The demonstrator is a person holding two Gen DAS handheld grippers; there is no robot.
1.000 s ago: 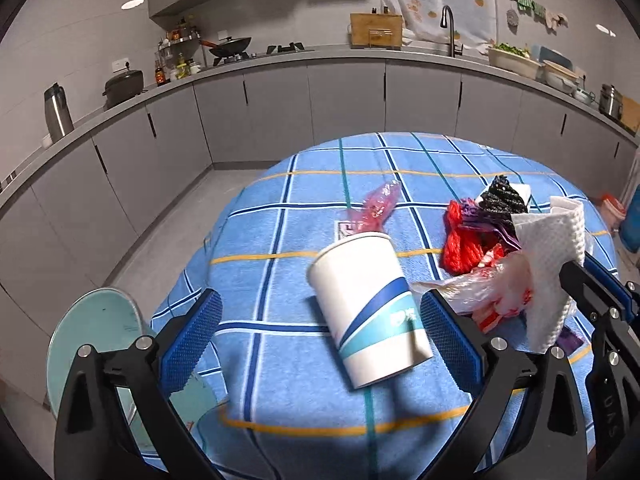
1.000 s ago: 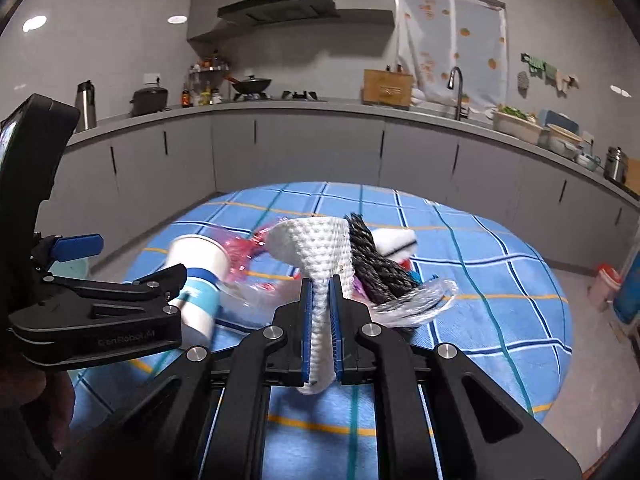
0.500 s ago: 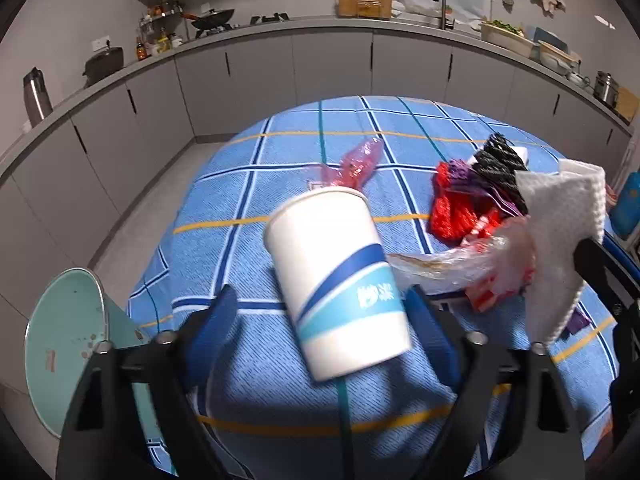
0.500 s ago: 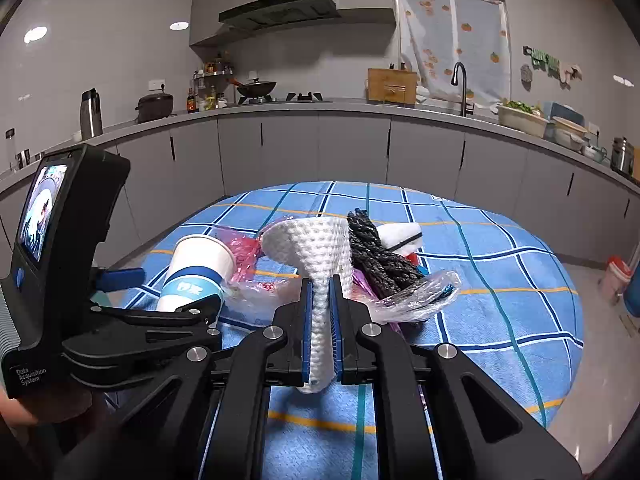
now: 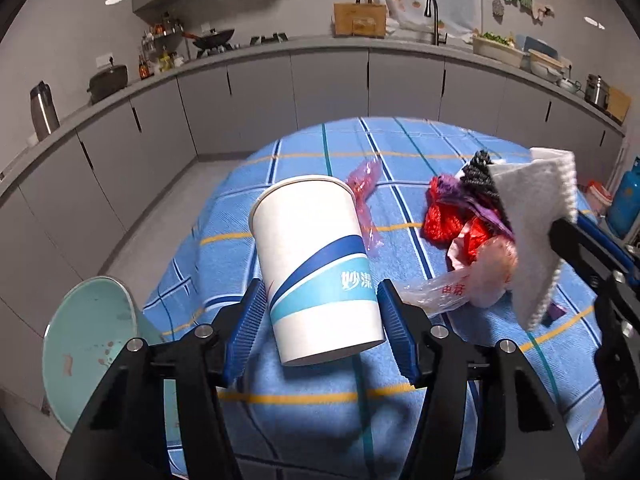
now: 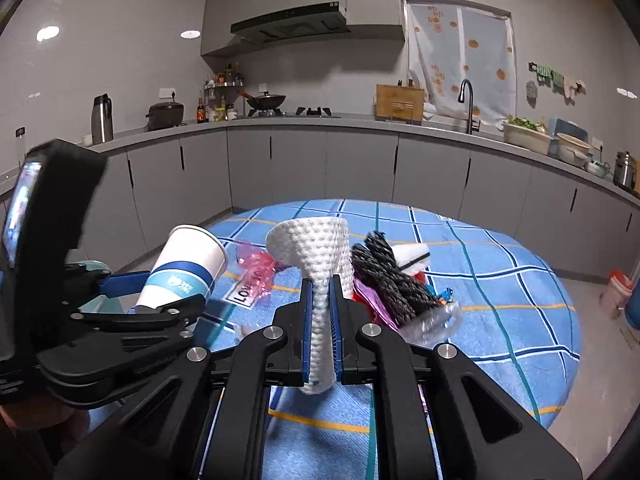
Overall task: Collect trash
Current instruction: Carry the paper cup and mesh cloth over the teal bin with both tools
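Kitchen behind, blue checked bench up front: left tongs have just been closing on the tilted paper cup; right tongs clamp the white cloth. Squeeze harder and the thin cup could crumple or pop free.

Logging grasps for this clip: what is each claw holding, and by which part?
Left claw, whose jaws have just been closing: paper cup, gripped across its lower body near the base. Right claw: white paper towel, pinched at its narrow bunched lower end.
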